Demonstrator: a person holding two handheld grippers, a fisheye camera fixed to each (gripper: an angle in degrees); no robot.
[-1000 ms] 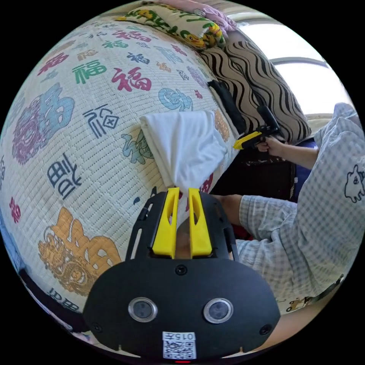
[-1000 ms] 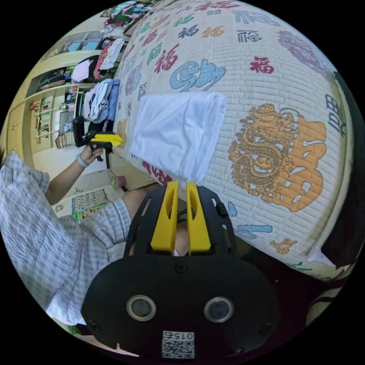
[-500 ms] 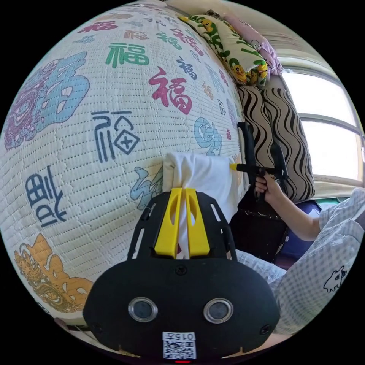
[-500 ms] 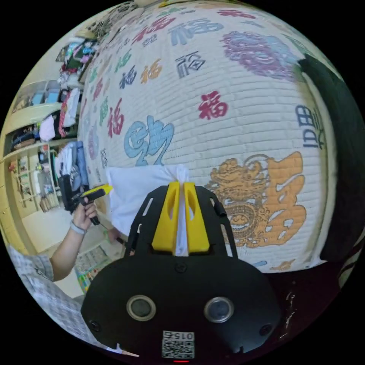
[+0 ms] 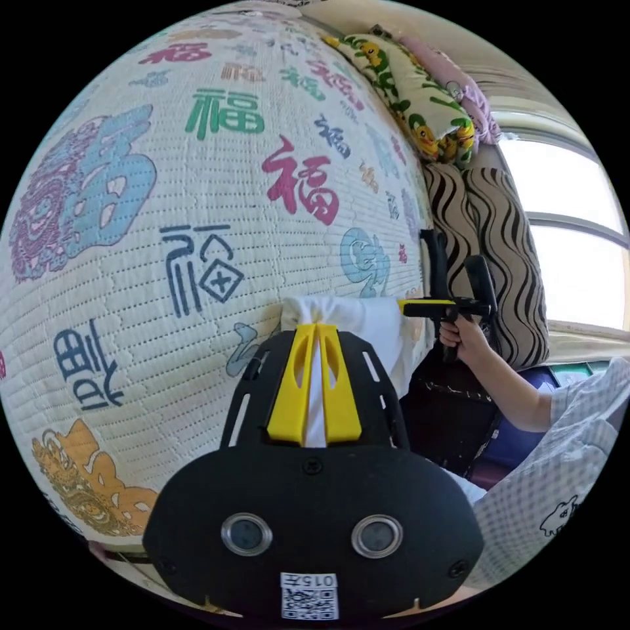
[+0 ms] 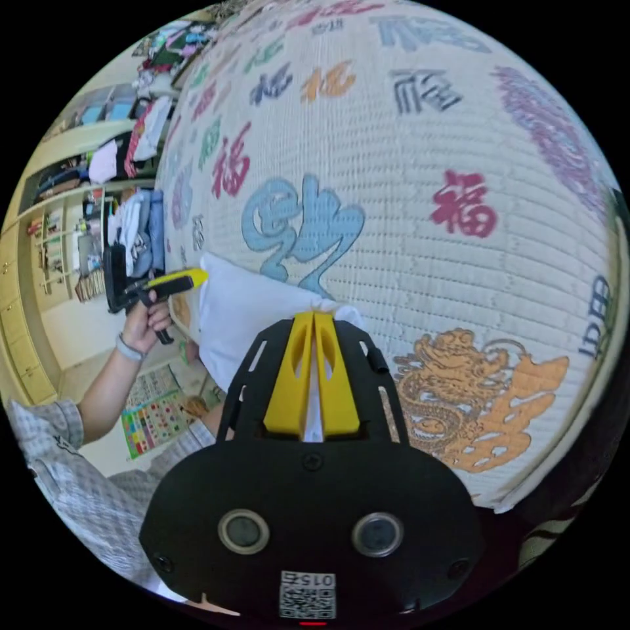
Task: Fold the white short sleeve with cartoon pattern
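Note:
The white shirt lies folded at the near edge of a bed covered by a cream mat printed with coloured characters. My left gripper is shut on one corner of the shirt, white cloth pinched between its yellow jaws. In the right gripper view the shirt stretches between both tools, and my right gripper is shut on its other corner. The right gripper also shows in the left gripper view at the shirt's far corner, held by a hand. The left gripper appears in the right gripper view. No cartoon print is visible.
A yellow-green patterned pillow and a brown wavy-striped cushion lie near a bright window. Shelves with clothes and clutter stand across the room. The person's checked sleeve is close by. A dark bed frame edge drops off beside the shirt.
Both grippers carried the shirt's near edge up and over onto the mat, so the hanging cloth now lies doubled and low on the bed. Both stayed shut on it.

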